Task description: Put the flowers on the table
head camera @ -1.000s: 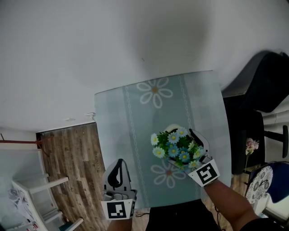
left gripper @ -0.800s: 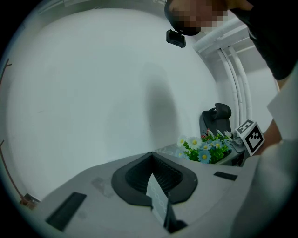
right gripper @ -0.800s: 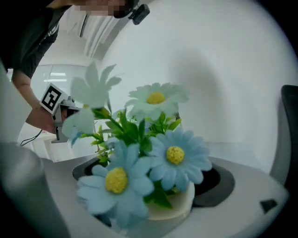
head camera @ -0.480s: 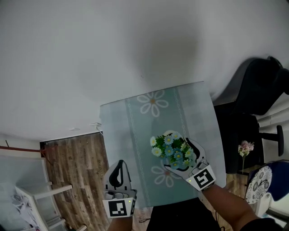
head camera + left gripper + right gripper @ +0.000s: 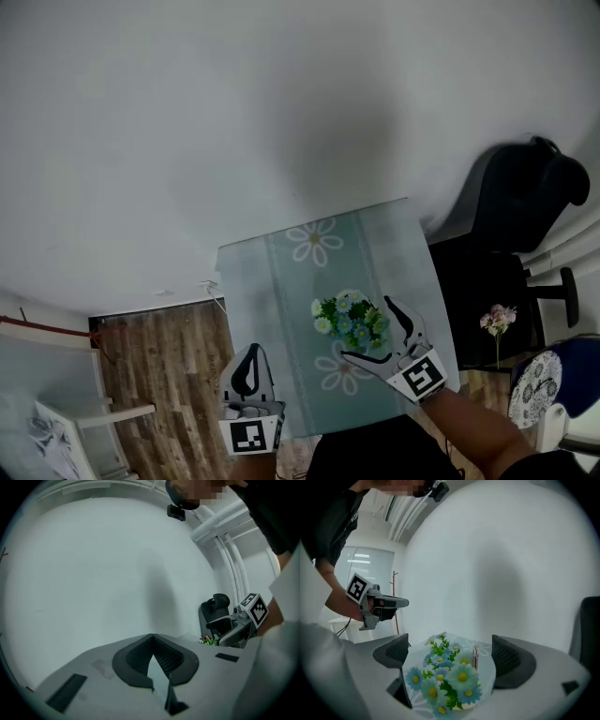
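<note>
Easing back, my right gripper (image 5: 366,328) is holding open fingers around the flowers (image 5: 350,319). My left gripper (image 5: 249,352) is staying closed at 7 o'clock.

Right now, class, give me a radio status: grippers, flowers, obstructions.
Left gripper shut, empty. Right gripper open, jaws either side of flowers. Flowers standing on table. Nothing in the way.

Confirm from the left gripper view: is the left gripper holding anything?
No, the left gripper has its jaws shut together at the tips, with nothing between them.
</note>
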Available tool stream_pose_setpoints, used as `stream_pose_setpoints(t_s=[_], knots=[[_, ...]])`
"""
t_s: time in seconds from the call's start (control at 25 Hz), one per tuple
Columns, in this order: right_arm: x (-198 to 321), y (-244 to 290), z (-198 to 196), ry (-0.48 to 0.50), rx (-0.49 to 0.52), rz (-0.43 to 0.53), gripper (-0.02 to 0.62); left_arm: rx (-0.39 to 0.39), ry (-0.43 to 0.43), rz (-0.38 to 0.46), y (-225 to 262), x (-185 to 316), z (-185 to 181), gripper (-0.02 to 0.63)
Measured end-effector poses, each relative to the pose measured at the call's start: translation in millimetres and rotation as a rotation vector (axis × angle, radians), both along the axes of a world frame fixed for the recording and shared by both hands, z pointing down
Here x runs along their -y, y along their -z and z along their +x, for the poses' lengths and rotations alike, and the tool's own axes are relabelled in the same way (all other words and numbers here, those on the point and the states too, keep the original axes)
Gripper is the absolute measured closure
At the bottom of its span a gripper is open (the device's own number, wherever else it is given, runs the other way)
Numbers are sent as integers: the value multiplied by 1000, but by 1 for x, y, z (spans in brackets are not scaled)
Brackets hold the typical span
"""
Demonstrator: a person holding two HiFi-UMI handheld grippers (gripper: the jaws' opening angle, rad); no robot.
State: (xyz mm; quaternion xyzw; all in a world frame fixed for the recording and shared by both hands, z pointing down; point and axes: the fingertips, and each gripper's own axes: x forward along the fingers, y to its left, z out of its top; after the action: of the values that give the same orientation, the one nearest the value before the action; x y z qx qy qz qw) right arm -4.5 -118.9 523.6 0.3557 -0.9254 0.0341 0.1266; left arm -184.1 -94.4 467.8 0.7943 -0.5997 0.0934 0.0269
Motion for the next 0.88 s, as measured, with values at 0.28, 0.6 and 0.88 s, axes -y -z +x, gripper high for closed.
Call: stream_pose_setpoints(t_s=[0.28, 0.6, 0.88], knots=[[-6, 31, 2, -2, -1, 17, 23, -3, -6, 33, 26, -5, -1, 603], [-5, 64, 9, -20, 7, 45, 23, 9, -5, 78, 52, -5, -5, 603], [-1, 94, 20, -44, 26, 71, 23, 21, -8, 120, 75, -9, -7, 603]])
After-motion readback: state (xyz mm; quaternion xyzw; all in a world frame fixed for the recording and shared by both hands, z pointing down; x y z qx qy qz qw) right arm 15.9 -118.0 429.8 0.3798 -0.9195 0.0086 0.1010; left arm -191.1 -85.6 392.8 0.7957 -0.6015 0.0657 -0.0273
